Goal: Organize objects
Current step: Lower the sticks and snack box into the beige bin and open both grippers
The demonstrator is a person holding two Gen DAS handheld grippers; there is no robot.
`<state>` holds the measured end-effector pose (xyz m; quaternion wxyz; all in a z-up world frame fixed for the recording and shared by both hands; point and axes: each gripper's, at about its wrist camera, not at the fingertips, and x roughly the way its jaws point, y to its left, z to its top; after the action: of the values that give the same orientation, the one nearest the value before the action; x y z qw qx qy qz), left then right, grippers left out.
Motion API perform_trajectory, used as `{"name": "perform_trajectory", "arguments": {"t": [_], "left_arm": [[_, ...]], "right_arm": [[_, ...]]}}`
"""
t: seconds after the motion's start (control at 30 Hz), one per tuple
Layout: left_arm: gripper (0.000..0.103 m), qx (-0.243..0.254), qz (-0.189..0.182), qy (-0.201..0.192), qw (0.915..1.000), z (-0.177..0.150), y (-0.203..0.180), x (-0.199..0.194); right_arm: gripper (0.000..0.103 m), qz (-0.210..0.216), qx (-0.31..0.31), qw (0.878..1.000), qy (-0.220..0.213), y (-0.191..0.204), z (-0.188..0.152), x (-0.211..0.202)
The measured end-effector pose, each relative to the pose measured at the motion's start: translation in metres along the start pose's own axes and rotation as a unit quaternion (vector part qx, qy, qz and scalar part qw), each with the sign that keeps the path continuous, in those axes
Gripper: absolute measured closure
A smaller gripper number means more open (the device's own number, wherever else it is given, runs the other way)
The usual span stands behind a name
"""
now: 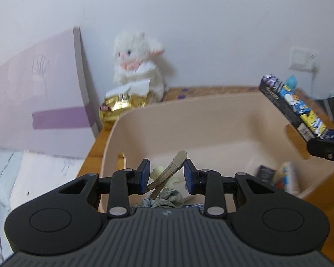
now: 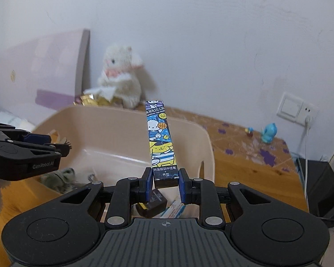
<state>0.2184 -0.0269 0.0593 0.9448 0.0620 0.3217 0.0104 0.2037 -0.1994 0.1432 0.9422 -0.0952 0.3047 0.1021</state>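
Left wrist view: left gripper (image 1: 166, 176) w/ jaws apart over the beige bin (image 1: 211, 104), which sits on the wooden table (image 1: 95, 142). A hair clip (image 1: 169, 170) lies tilted between the pads, its lower end at the left pad; cannot tell if it's held. Grey cloth (image 1: 164, 199) in the bin below. Right gripper (image 1: 327, 146) at right edge, carrying the cartoon pen box (image 1: 294, 106) above the bin's right rim. White plush (image 1: 138, 66) & gold packet (image 1: 120, 106) behind the bin, by the wall.

Right wrist view: right gripper (image 2: 164, 181) w/ jaws clamped on the pen box's (image 2: 161, 140) lower end; box points up & away, over the bin (image 2: 127, 120). Dark small box (image 2: 152, 203) in the bin underneath. Left gripper (image 2: 55, 146) at left, above the bin. Blue figurine (image 2: 269, 132) on the table (image 2: 245, 155), near the wall socket (image 2: 297, 111).
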Motion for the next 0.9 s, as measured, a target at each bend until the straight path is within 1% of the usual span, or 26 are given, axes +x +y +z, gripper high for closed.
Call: {"name": "perform_trajectory", "arguments": {"t": [0.17,0.27,0.33,0.4,0.43,0.47,0.5,0.53,0.57,0.6,0.67,0.73,0.77,0.83,0.9], "left_arm": [[0.068,0.016,0.014,0.039,0.999,-0.008,-0.007,0.029],[0.068,0.012,0.011,0.068,0.9976,-0.011,-0.007,0.043],[0.067,0.008,0.006,0.077,0.997,-0.012,-0.006,0.047],[0.066,0.003,0.004,0.08,0.9968,-0.012,-0.004,0.047],[0.062,0.001,0.0,0.08,0.9968,-0.012,-0.003,0.046],[0.052,0.0,-0.002,0.079,0.9969,-0.011,-0.003,0.045],[0.045,-0.001,-0.003,0.075,0.9972,-0.011,-0.002,0.042],[0.039,-0.002,-0.012,0.069,0.9976,-0.01,-0.002,0.04],[0.035,-0.001,-0.019,0.065,0.9977,-0.01,-0.002,0.037],[0.033,0.002,-0.023,0.06,0.9979,-0.01,-0.003,0.033],[0.021,0.01,-0.019,0.05,0.9985,-0.009,-0.007,0.026],[0.013,0.018,-0.011,0.033,0.9992,-0.008,-0.01,0.019],[0.011,0.017,-0.01,0.028,0.9994,-0.007,-0.01,0.016],[0.011,0.011,-0.012,0.024,0.9996,-0.006,-0.007,0.01],[0.011,0.006,-0.014,0.022,0.9997,-0.005,-0.005,0.005]], "right_arm": [[0.081,-0.014,-0.018,0.999,0.031,0.008,-0.005,0.025],[0.08,-0.021,-0.027,0.999,0.042,0.012,-0.008,0.031],[0.079,-0.021,-0.021,0.999,0.043,0.012,-0.009,0.031],[0.067,-0.024,-0.019,0.998,0.046,0.011,-0.008,0.031],[0.063,-0.024,-0.02,0.999,0.045,0.01,-0.008,0.03],[0.06,-0.026,-0.019,0.999,0.043,0.009,-0.008,0.028],[0.052,-0.026,-0.018,0.999,0.04,0.009,-0.008,0.026],[0.042,-0.027,-0.015,0.999,0.037,0.008,-0.009,0.023],[0.037,-0.03,-0.011,0.999,0.034,0.006,-0.009,0.021],[0.03,-0.031,-0.009,0.999,0.031,0.005,-0.009,0.018],[0.029,-0.028,-0.008,0.999,0.028,0.003,-0.009,0.011],[0.025,-0.025,-0.01,0.999,0.025,0.003,-0.008,0.005],[0.024,-0.024,-0.01,0.999,0.022,0.003,-0.007,0.002],[0.011,-0.029,-0.011,0.999,0.014,0.004,-0.007,-0.005],[0.008,-0.027,-0.01,1.0,0.005,0.004,-0.007,-0.014]]}}
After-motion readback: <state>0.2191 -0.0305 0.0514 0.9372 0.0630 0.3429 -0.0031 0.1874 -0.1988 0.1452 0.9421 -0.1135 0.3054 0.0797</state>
